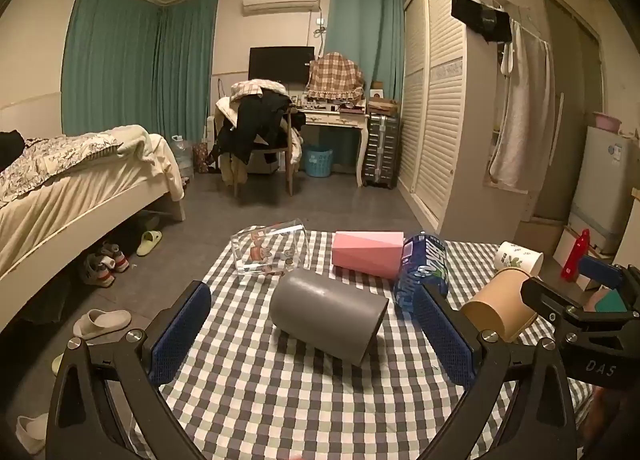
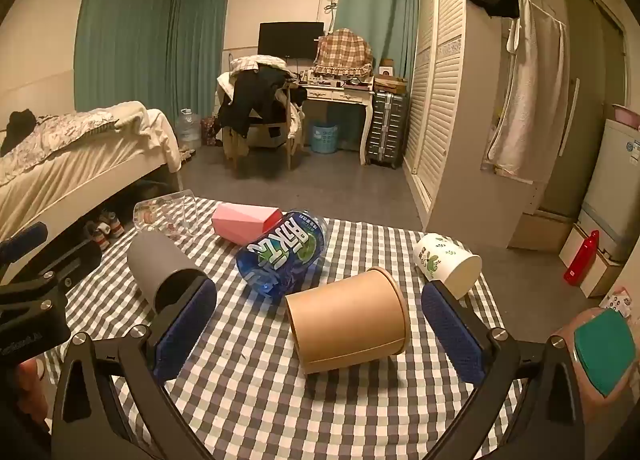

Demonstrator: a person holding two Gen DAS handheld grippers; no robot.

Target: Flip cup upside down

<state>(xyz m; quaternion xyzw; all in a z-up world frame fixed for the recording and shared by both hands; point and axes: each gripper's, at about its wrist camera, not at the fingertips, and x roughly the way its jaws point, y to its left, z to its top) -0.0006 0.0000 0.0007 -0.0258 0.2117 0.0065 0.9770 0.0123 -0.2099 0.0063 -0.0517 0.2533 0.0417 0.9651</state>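
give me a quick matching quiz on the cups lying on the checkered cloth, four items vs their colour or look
Things:
1. cup in front of the left gripper
2. cup in front of the right gripper
3. faceted cup at the back
4. cup nearest the wardrobe side

Looks:
A. white with a green leaf print
B. plain grey
C. pink
D. tan paper

All four lie on their sides.

Pairs: 1-B, 2-D, 3-C, 4-A

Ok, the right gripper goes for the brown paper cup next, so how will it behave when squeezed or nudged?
The brown paper cup lies on its side on the checked cloth, so a nudge will probably roll it in a curve. Its thin paper wall looks light and may dent under a hard squeeze.
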